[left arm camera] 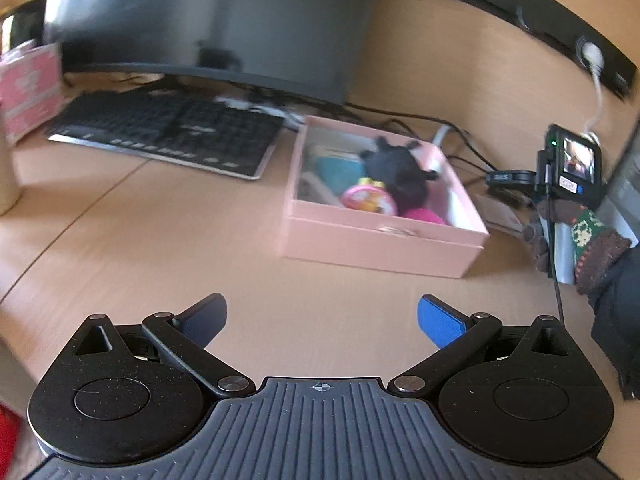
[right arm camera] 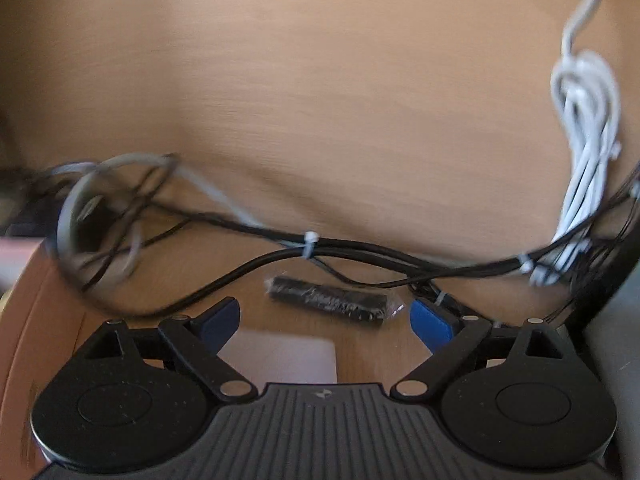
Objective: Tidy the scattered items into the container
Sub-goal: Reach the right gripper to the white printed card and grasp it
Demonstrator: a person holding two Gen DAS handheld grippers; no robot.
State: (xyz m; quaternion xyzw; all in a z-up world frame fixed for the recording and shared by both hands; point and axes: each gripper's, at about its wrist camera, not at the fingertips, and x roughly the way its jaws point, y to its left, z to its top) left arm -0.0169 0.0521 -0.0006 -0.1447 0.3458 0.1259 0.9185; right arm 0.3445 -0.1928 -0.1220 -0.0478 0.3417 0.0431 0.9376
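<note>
Jaws gape empty on the left gripper [left arm camera: 322,320] at the frame's bottom; right of centre sits the pink cardboard box [left arm camera: 384,246], toys inside. Right gripper [right arm camera: 325,320], low in its view, likewise spread and empty, faces a black wrapped stick [right arm camera: 330,298] below bundled cables [right arm camera: 308,246].

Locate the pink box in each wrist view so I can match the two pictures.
Left wrist view: the pink box sits right of centre, open, with toys inside.
Right wrist view: only a pale pink sliver at the far left edge, probably its corner; blurred.
Shared landmark: the black cables on the wooden desk.
</note>
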